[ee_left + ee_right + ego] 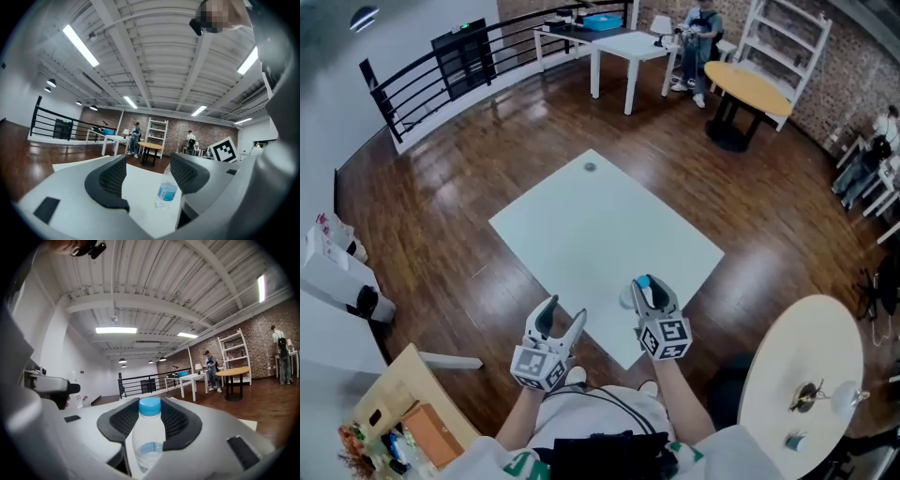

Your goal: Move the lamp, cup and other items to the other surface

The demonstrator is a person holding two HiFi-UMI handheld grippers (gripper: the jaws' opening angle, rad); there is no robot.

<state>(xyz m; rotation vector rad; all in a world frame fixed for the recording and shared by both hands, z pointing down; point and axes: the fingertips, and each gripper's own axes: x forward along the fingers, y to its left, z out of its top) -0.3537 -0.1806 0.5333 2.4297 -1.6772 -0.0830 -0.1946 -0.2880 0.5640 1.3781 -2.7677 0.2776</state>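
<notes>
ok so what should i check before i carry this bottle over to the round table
1. Grip on the bottle: ok. The right gripper has its jaws closed on the bottle.
2. Bottle upright: ok, with its blue cap on top.
3. Bottle clear of the square table: cannot tell.
4. Left gripper free: ok. Its jaws are apart and hold nothing.
5. Room on the round table: ok. Most of its top is bare, and the lamp is near one edge.
6. Square table emptied: not ok. A small round thing lies at its far corner.
</notes>
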